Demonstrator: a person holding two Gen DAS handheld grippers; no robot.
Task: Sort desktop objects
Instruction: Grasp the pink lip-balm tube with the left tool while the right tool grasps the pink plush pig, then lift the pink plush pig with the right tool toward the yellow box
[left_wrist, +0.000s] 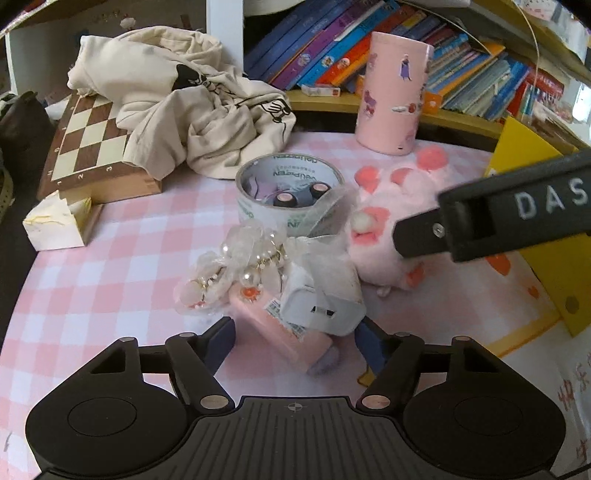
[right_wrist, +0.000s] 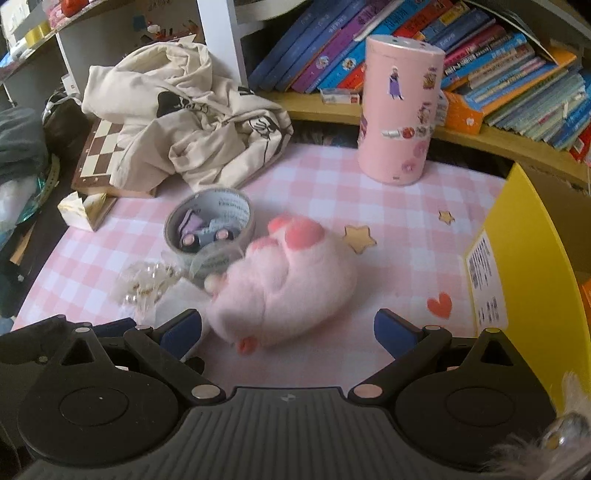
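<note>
Left gripper (left_wrist: 295, 341): jaws stand apart, nothing clamped. Between its blue finger pads (left_wrist: 221, 341) lie a white plastic charger block (left_wrist: 325, 302) and, under it, a flat pink rectangular case (left_wrist: 284, 332) with a barcode label. Just beyond and to the left sits a tangle of pearl-and-gauze hair ornaments (left_wrist: 232, 269), touching the case.

Right gripper (right_wrist: 288, 328): jaws wide apart, holding nothing. A fluffy pink plush toy with coral paw pads (right_wrist: 288, 280) lies between its fingers, nearer the left pad (right_wrist: 181, 332); contact cannot be confirmed. The plush is motion-blurred in this view.

The left wrist view shows the right gripper's black arm entering from the right and overlapping the plush (left_wrist: 384, 229); the right wrist view shows the left gripper's body only at its lower-left edge. The charger and pink case appear clearly only in the left view.

Middle ground: a roll of clear packing tape (left_wrist: 288, 192) lying flat, small dark items inside its core, just beside the plush. A yellow cardboard box (right_wrist: 535, 266) stands to the right.

Far ground: a pink cylindrical canister with stickers (right_wrist: 399, 110) standing upright on the pink-and-white checked tablecloth (right_wrist: 332, 192); crumpled cream cloth (left_wrist: 177, 107) draped over a wooden chessboard (left_wrist: 85, 147); a shelf of leaning books (right_wrist: 480, 48) behind.
</note>
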